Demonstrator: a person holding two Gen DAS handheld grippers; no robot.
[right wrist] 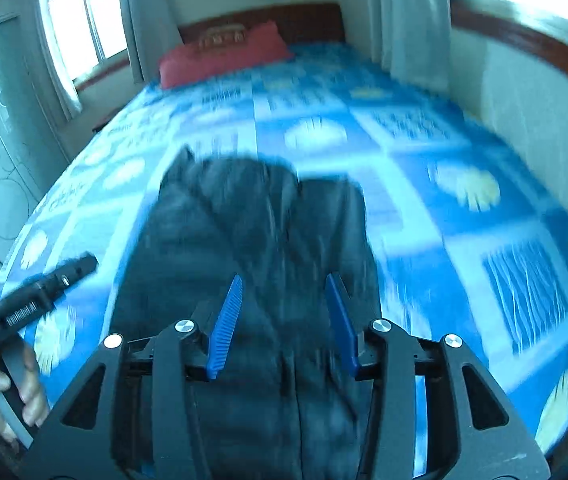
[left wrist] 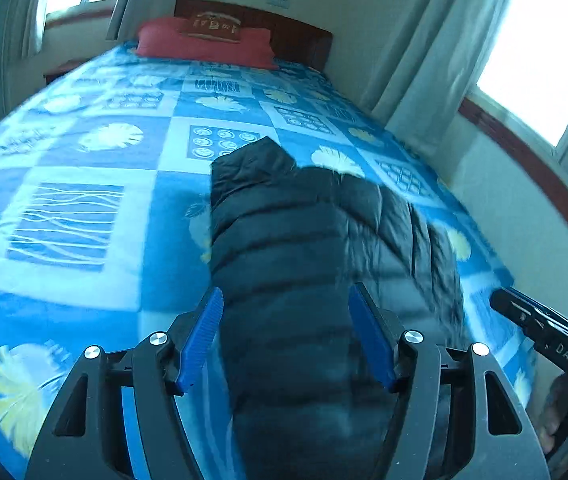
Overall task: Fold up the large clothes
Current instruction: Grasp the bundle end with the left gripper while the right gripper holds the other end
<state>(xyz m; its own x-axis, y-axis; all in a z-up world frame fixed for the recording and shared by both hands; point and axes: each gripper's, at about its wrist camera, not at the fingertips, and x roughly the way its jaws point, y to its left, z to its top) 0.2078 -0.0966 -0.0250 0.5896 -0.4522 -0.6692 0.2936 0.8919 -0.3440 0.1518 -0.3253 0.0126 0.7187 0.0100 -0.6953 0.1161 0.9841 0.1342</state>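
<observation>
Blue fingers (left wrist: 204,336) of the left gripper (left wrist: 286,338) stand spread apart above the black puffer jacket (left wrist: 304,248), gripping nothing. The right gripper (right wrist: 284,324) hovers likewise released. The jacket lies lengthwise on the blue patterned bedspread (left wrist: 84,160).

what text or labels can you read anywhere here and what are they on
"DAS": white letters on the black body of the right gripper, cut off at the frame edge.
White lettering on the left gripper, seen in the right wrist view: too blurred to read.
Pale characters on the dark red cushion atop the red pillow: unreadable.
</observation>
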